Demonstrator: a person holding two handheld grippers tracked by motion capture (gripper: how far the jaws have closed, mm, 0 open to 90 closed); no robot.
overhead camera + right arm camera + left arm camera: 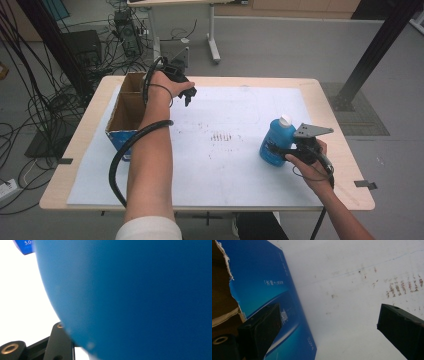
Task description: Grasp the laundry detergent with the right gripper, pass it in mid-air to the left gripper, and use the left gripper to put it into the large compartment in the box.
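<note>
High view: right gripper (pixel 274 148) clamps blue bottle (pixel 276 141) (white cap up); left gripper (pixel 189 95) spread wide nr cardboard box (pixel 122 114).

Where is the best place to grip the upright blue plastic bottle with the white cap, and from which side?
Probably at mid-body, from the side facing the person's right hand. The blue plastic bottle stands upright, its rounded body below the narrower white cap. The right gripper already comes in level from that side, shut on the body. The open left gripper hangs beside the cardboard box.
</note>
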